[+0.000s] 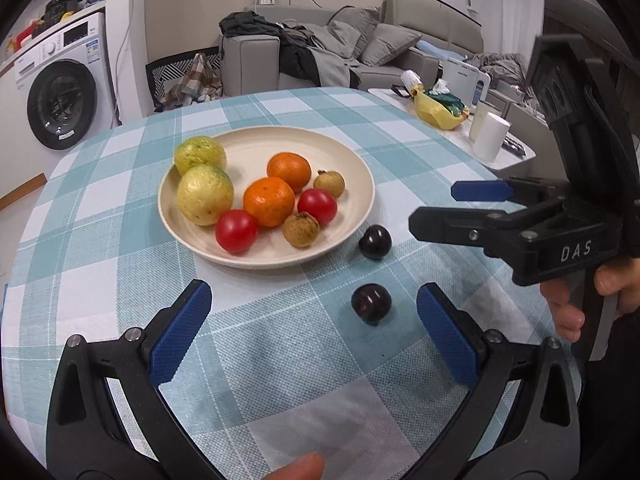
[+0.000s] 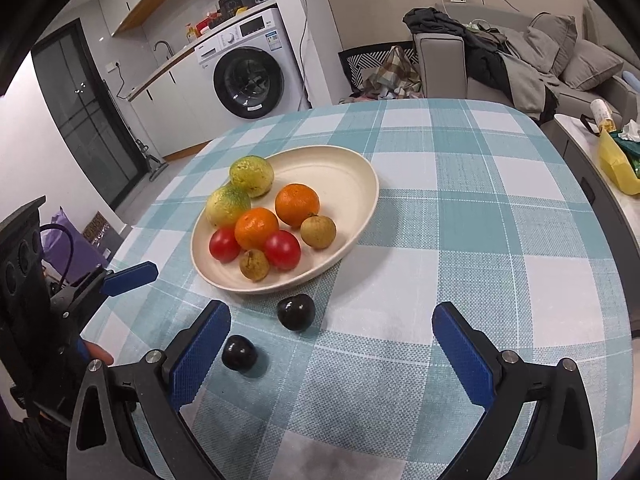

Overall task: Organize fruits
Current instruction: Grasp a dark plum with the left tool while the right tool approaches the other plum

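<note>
**Two dark plums lying off the plate, both tongs gaping empty**

Covering the round table, a teal-and-white checked cloth; standing behind, a washing machine and a grey sofa heaped with clothes and cushions.

Sitting toward the middle of the surface, a cream plate carrying two yellow-green fruits, two oranges, two red tomatoes and two small brown fruits.

Lying bare on the cloth just off the plate's near edge, toward the surface's near edge, two dark plums: the farther plum close beside the rim, the nearer plum a little apart from it.

Hovering wide apart and gripping nothing, the left gripper, with the nearer plum resting between its blue pads, closer to the right one, touching neither.

Hanging equally wide and empty, the right gripper, with the farther plum ahead between its fingers and the nearer plum just beside its left pad.
</note>
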Demonstrator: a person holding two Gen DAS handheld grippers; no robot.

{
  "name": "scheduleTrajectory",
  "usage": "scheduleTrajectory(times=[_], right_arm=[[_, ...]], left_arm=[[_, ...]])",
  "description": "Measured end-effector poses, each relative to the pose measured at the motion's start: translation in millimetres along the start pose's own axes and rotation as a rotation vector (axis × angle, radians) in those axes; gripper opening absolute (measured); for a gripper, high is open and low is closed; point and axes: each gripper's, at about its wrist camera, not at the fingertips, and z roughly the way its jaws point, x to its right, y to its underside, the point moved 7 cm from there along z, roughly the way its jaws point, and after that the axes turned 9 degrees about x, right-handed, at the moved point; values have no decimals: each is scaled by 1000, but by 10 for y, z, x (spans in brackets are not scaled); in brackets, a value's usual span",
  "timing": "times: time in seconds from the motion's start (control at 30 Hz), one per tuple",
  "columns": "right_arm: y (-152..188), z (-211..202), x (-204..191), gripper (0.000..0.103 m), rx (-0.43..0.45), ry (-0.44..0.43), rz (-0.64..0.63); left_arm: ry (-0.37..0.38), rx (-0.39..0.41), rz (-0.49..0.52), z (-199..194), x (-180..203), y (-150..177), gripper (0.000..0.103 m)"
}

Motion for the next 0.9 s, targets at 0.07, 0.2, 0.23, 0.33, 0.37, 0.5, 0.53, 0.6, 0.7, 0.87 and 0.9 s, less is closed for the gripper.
scheduleTrajectory(times=[0.07,0.2,0.23,0.33,0.37,0.5,0.53,0.6,0.7,0.87,0.9], right_arm=[[13,12,2,103,-10,10,-5],[48,39,27,103,-29,26,-9],[60,50,33,103,-36,30,-10],[102,90,58,103,-57,51,-14],[116,103,72,103,-65,59,-14],[130,116,111,103,-71,71,-5],[131,115,119,103,-71,73,-3],[131,109,132,103,-69,76,4],[134,113,139,103,-70,77,8],[129,107,126,103,-69,67,9],[127,105,124,103,-68,66,10]], left_arm=[[-1,-15,10,38,23,36,103],[0,-45,12,109,41,96,103],[0,-54,8,131,39,111,103],[2,-81,-6,196,31,147,103],[2,-90,-12,216,29,161,103],[10,-112,-23,287,31,195,102],[13,-117,-24,301,35,205,102],[22,-124,-27,319,45,220,102],[41,-129,-17,334,89,227,95],[50,-140,19,356,170,252,81],[57,-141,25,356,191,251,78]])
